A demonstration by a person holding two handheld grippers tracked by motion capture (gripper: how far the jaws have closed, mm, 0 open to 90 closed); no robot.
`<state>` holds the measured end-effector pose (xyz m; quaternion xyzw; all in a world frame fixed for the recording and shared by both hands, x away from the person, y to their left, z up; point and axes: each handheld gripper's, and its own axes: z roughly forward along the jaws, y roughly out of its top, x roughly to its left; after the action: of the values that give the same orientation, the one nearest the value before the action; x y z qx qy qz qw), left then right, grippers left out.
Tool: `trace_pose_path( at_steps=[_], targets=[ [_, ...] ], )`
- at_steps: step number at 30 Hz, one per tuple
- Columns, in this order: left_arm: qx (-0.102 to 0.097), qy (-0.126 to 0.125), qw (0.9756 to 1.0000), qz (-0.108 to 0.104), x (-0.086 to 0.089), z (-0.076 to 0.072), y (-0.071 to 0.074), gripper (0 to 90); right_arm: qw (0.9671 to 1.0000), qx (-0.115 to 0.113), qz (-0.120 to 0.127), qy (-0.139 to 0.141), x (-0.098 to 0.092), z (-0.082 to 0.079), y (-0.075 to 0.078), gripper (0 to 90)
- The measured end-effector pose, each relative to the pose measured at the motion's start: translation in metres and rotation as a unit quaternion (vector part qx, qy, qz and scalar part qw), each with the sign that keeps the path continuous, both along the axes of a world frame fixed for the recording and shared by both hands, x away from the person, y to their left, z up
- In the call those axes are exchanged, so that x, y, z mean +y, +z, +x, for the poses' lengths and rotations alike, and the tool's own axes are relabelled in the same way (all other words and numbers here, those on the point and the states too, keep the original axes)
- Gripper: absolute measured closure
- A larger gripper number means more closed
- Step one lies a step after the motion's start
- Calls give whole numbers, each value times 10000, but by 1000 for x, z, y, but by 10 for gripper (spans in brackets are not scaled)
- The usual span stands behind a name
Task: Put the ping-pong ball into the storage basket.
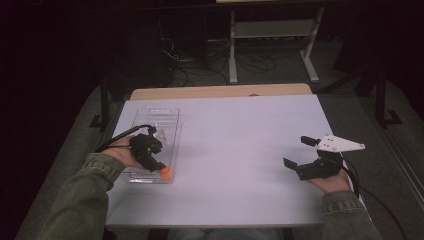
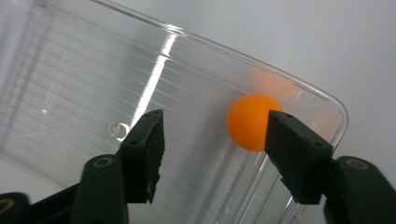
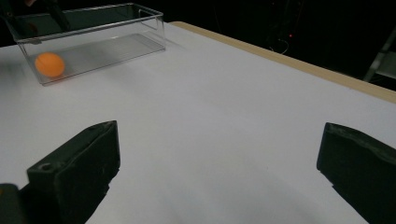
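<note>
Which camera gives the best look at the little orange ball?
The left gripper view: the orange ball looms large inside the clear box. The right gripper view shows it small; the high view shows a speck.

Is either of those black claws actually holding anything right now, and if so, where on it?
Nothing is held. The left gripper stands open over the orange ball, which lies in the clear box. The right gripper is open over the table.
</note>
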<state>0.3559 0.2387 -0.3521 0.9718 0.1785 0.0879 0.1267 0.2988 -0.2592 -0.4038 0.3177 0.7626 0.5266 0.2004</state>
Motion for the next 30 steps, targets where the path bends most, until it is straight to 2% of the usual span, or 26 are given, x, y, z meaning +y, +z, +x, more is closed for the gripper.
trace_pose_path(
  at_steps=[4, 12, 18, 21, 24, 27, 30],
  targets=[
    [-130, 45, 9998, -166, 3, -1, 10, 307, 10000, -3, 13, -21, -1, 0, 0, 0],
    [-190, 86, 9985, -505, 5, -6, 23, 258, 10000, 3, 19, -11, -1, 0, 1, 0],
    [-386, 165, 9971, -638, 5, -9, 29, 125, 10000, 2, 19, -8, -1, 0, 0, 0],
    [-410, 287, 9960, -746, 6, -8, 31, 62, 10000, 1, 21, -10, -1, 0, 1, 0],
    [-431, 317, 9939, -968, 7, -10, 36, 0, 10000, 4, 23, -15, -1, 0, 0, 0],
    [-504, 319, 9909, -1210, 10, -12, 43, 0, 10000, 3, 20, -9, -1, 0, 0, 0],
    [-606, 350, 9889, -1308, 14, -14, 46, 0, 10000, 1, 19, -12, -1, -1, 1, 0]
  ],
)
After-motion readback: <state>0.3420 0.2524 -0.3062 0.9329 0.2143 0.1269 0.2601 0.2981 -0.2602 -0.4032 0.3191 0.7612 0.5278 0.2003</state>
